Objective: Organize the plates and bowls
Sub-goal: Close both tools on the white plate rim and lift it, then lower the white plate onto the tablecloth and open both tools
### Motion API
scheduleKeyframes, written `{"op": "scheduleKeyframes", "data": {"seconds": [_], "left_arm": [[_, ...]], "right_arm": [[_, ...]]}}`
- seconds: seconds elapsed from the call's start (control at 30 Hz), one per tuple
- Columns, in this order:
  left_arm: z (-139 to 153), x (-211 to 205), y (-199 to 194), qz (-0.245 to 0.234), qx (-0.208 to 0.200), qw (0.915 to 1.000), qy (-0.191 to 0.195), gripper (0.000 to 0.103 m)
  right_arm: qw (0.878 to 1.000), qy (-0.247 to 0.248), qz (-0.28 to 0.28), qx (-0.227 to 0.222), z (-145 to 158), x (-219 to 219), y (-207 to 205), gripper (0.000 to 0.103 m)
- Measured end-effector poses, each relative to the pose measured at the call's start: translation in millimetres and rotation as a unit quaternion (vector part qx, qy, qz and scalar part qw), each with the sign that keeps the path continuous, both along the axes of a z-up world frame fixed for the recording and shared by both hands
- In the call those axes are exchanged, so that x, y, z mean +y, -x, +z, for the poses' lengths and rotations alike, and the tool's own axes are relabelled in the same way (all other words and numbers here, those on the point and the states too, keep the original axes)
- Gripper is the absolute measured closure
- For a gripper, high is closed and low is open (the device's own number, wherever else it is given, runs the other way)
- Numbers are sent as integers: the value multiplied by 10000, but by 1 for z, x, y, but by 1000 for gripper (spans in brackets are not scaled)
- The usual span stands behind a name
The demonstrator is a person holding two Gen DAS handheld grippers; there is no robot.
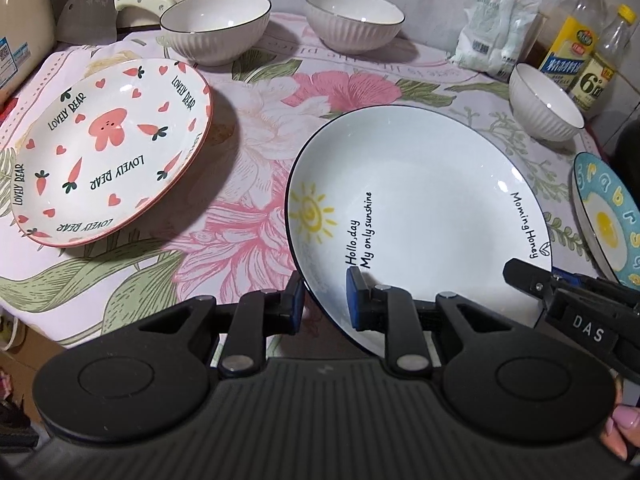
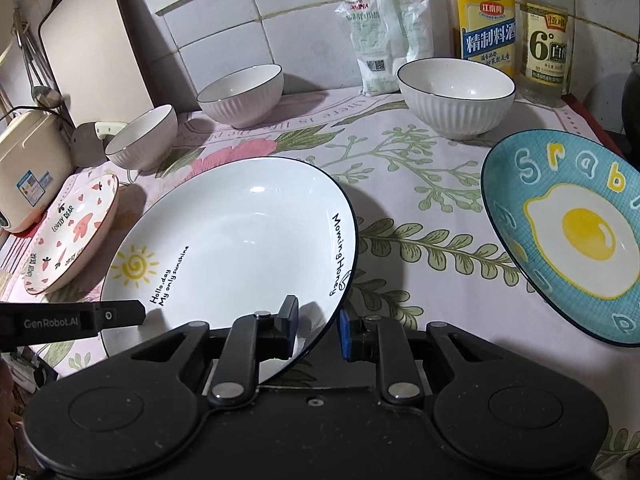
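While both grippers clamp the white sun plate at its near rim, it sits tilted over the near-middle of the table, w/ a shadow under its far side. Left gripper has its blue pads either side of the plate's left near rim, jaws nearly closed on it; right gripper does the same on the right near rim, one finger inside the plate, one outside. Each gripper's tip shows in the other's view, so they grip apart along the same rim.

Pink "Lovely Bear" plate lies toward the table's left edge, well apart from the white one. Blue egg plate is at the right edge, also apart. Three white ribbed bowls: two along the far edge, bowl A toward the far-left corner and bowl B mid-far edge, plus bowl C nearer the far-right corner.

Behind bowl C by the tiled wall stand two bottles & a white bag. A cleaver rests past the far-left corner.
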State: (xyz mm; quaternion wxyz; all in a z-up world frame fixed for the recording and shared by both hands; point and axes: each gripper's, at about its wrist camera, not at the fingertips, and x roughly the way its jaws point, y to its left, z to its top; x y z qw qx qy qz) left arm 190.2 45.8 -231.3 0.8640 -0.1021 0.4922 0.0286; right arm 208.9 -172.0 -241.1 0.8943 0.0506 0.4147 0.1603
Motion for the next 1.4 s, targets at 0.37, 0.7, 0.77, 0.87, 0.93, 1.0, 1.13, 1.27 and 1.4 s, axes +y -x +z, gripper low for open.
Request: {"op": "scheduleKeyframes", "data": {"seconds": [0.37, 0.7, 0.77, 0.87, 0.93, 1.0, 1.13, 1.27, 1.4], "left_arm": [[17, -9, 4, -88, 569, 9983, -131, 72], [53, -27, 25, -171, 725, 9968, -279, 56], [62, -32, 30, -215, 696, 9968, -313, 55], [76, -41, 38, -298, 618, 9971, -334, 52], [86, -48, 43, -357, 532, 9972, -390, 48], [96, -55, 48, -359, 471, 9969, -524, 45], [116, -68, 57, -482, 347, 9966, -570, 36], [133, -85, 62, -740, 195, 9956, -533, 26], [144, -104, 62, -965, 102, 9936, -581, 21]], "right_arm": [[9993, 331, 112, 94, 21, -1, 4, 42], [9969, 415, 614, -255, 63, -16, 37, 28], [9957, 479, 680, -404, 73, -21, 47, 26], [9946, 544, 656, -591, 88, -31, 61, 18], [9942, 557, 628, -676, 97, -39, 70, 18], [9937, 544, 671, -716, 105, -47, 78, 18], [9924, 581, 633, -886, 122, -63, 97, 18], [9912, 676, 463, -1038, 133, -79, 114, 18], [9909, 695, 261, -1126, 139, -93, 125, 18]]}}
